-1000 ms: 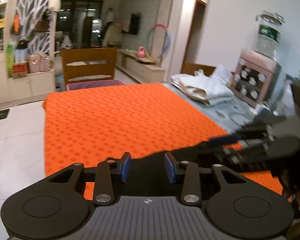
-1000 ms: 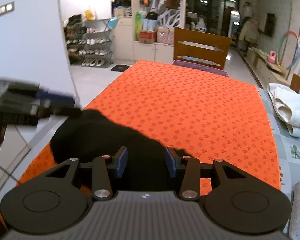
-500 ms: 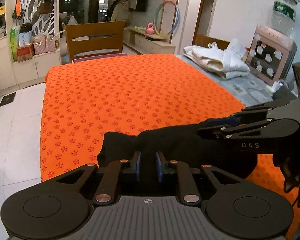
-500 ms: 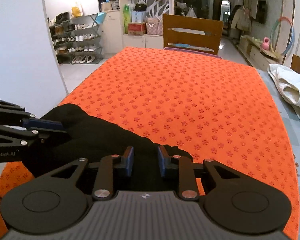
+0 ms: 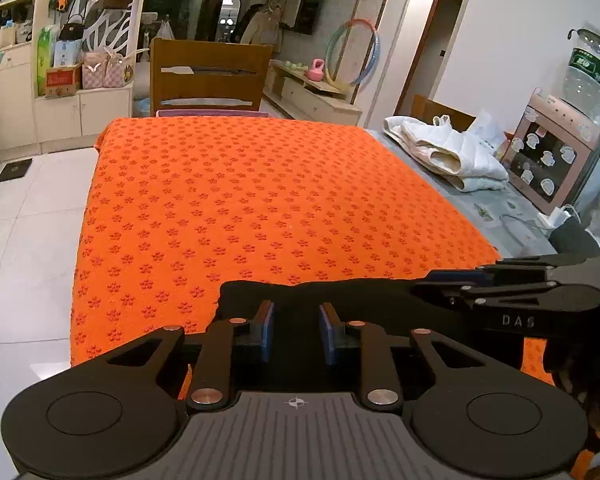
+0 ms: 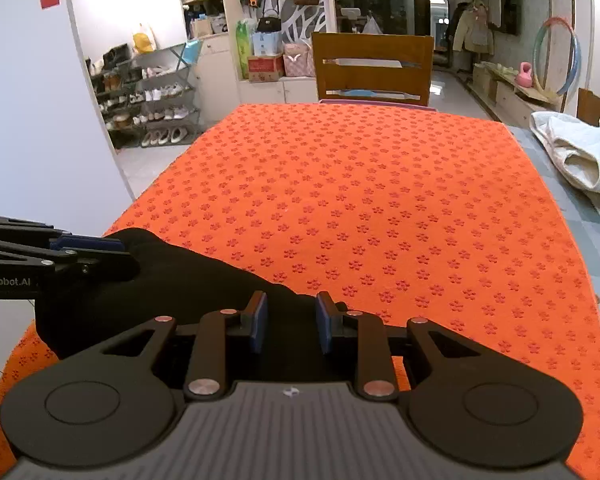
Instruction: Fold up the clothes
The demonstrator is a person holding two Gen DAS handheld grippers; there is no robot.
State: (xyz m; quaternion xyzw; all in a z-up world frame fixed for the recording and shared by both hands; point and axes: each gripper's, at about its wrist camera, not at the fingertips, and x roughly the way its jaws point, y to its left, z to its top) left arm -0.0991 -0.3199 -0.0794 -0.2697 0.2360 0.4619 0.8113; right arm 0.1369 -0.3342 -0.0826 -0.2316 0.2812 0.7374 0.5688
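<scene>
A black garment (image 5: 340,292) lies bunched at the near edge of the orange flower-patterned mat (image 5: 240,200). My left gripper (image 5: 296,308) sits low over its left part. Its jaws are opening, with the cloth between them but not pinched. In the right wrist view my right gripper (image 6: 291,300) has a hump of the black garment (image 6: 188,280) caught between its pads. The left gripper (image 6: 116,252) reaches in from that view's left edge onto the cloth. The right gripper (image 5: 440,280) enters the left wrist view from the right. The garment's far edge runs straight between the two.
The orange mat (image 6: 360,200) covers a long table. Folded white clothes (image 5: 444,152) lie on grey cloth to the right, beside a pink water dispenser (image 5: 552,160). A wooden chair (image 6: 372,68) stands at the far end. A shoe rack (image 6: 148,104) lines the left wall.
Both grippers have sunk toward the mat with the black garment, which now lies on it. The left jaws narrowed, then spread again. The right jaws narrowed and stayed.
</scene>
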